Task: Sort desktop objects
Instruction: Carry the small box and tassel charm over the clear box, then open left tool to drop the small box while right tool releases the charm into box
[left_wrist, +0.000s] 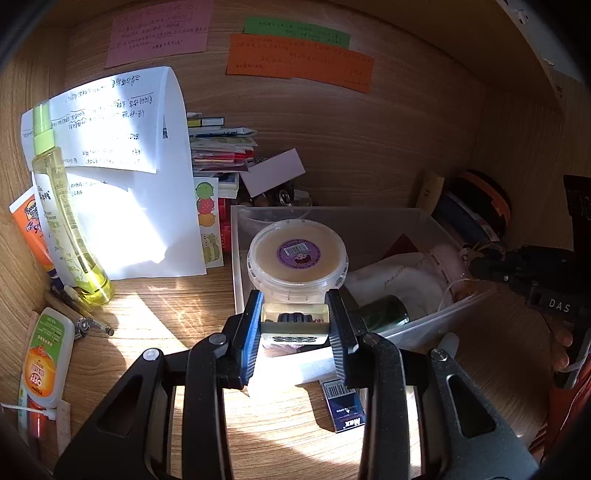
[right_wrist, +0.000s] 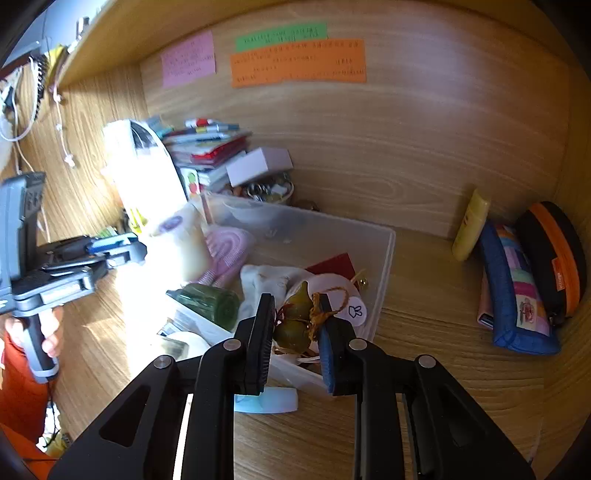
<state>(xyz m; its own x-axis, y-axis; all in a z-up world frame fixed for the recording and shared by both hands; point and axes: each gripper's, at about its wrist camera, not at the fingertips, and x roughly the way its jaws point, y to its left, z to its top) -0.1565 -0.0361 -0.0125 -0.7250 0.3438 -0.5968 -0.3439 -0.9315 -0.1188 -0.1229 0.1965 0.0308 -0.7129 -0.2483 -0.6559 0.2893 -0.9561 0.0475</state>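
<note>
Left gripper (left_wrist: 294, 325) clamps a round tub (left_wrist: 297, 258) by its lower body, the jaws closed on it from both sides; the lid faces the camera, so the tub is held tilted, above the near-left corner of the clear bin (left_wrist: 436, 321). The tilt probably follows from the side grasp, which leaves the lid free.

Right gripper (right_wrist: 297, 321) is closed on a small green gourd charm (right_wrist: 295, 314) with a brown cord, held over the near edge of the bin (right_wrist: 386, 258). Gripping across the gourd's waist likely keeps the rounded shape from slipping.

Inside the bin lie a green bottle (right_wrist: 210, 304), a pink pouch (right_wrist: 225, 251) and white cloth (right_wrist: 266, 280). On the desk, a blue pouch (right_wrist: 517, 295) and a yellow tube (right_wrist: 471, 229) lean against the back wall. The bin appears to serve as the collecting container, both held items being over it.
</note>
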